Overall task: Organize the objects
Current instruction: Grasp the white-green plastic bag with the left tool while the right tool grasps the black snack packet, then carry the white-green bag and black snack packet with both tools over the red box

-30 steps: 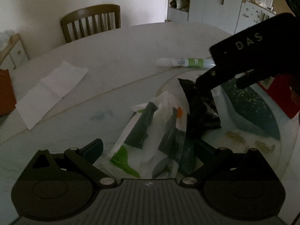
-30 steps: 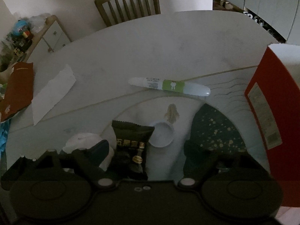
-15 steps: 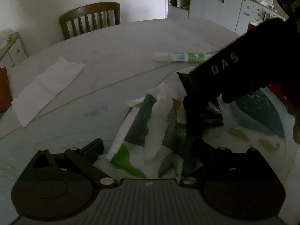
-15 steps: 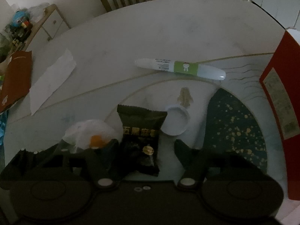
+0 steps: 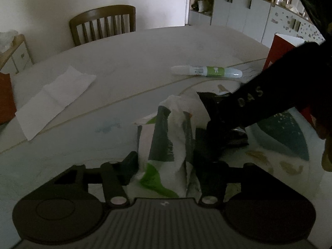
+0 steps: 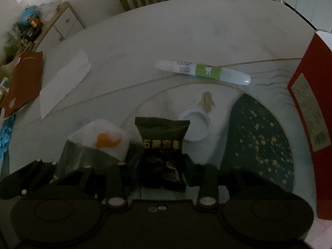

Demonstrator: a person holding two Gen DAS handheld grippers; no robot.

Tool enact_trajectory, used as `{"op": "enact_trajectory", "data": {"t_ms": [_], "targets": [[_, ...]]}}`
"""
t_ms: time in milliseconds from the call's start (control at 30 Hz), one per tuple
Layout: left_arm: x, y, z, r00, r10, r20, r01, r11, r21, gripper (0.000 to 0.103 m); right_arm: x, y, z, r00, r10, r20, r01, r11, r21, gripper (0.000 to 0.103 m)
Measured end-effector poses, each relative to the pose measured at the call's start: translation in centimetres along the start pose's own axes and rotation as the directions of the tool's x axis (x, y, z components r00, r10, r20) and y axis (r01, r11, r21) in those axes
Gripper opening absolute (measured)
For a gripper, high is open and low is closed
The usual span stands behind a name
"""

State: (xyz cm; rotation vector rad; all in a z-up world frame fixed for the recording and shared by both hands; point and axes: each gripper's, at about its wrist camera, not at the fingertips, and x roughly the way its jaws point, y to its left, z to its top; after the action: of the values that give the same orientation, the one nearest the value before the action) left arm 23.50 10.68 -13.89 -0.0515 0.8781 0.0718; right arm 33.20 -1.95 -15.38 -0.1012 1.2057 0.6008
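Left wrist view: the left gripper (image 5: 168, 166) is closed on a white, green and grey plastic bag (image 5: 166, 143) near the table's (image 5: 124, 66) near edge. The right gripper (image 5: 220, 132) reaches in from the right, its fingers at a black snack packet (image 5: 215, 108) just beside the bag. A toothbrush case (image 5: 206, 71) lies farther toward the table centre, a folded tissue (image 5: 54, 97) toward the left edge. A chair (image 5: 103, 26) stands at the far edge.

Right wrist view: the right gripper (image 6: 159, 168) pinches the black snack packet (image 6: 161, 143). A white lid (image 6: 195, 127) lies just beyond it; a red box (image 6: 311, 120) stands at the right edge.
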Motion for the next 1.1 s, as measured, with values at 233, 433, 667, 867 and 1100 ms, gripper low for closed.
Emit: {"op": "enact_trajectory", "data": {"t_ms": [233, 433, 667, 867, 1100], "targets": [[-1.1, -0.2, -0.4, 1.000, 0.014, -0.017, -0.015, 0.998, -0.057, 0.049, -1.6, -0.7, -1.6, 1.000, 0.018, -0.013, -0.018, 1.000, -0.010, 0.038], [-2.8, -0.6, -0.5, 1.000, -0.003, -0.013, 0.002, 0.994, -0.113, 0.049, -4.6, -2.1, -2.8, 0.999, 0.035, -0.005, -0.035, 0.999, -0.004, 0.038], [-5.9, -2.1, -0.1, 0.999, -0.034, 0.008, 0.035, 0.986, -0.160, 0.049, -8.8, -4.2, -3.7, 0.998, 0.056, 0.035, -0.056, 0.998, -0.001, 0.038], [-8.3, -4.1, 0.8, 0.998, -0.061, 0.035, 0.066, 0.983, -0.170, 0.049, -12.3, -6.0, -4.7, 0.995, 0.062, 0.078, -0.061, 0.998, -0.016, 0.038], [-10.3, -7.3, 2.0, 0.995, -0.082, 0.049, 0.089, 0.984, -0.154, 0.049, -15.1, -8.8, -5.4, 0.990, 0.065, 0.123, -0.066, 0.998, 0.006, 0.038]]}}
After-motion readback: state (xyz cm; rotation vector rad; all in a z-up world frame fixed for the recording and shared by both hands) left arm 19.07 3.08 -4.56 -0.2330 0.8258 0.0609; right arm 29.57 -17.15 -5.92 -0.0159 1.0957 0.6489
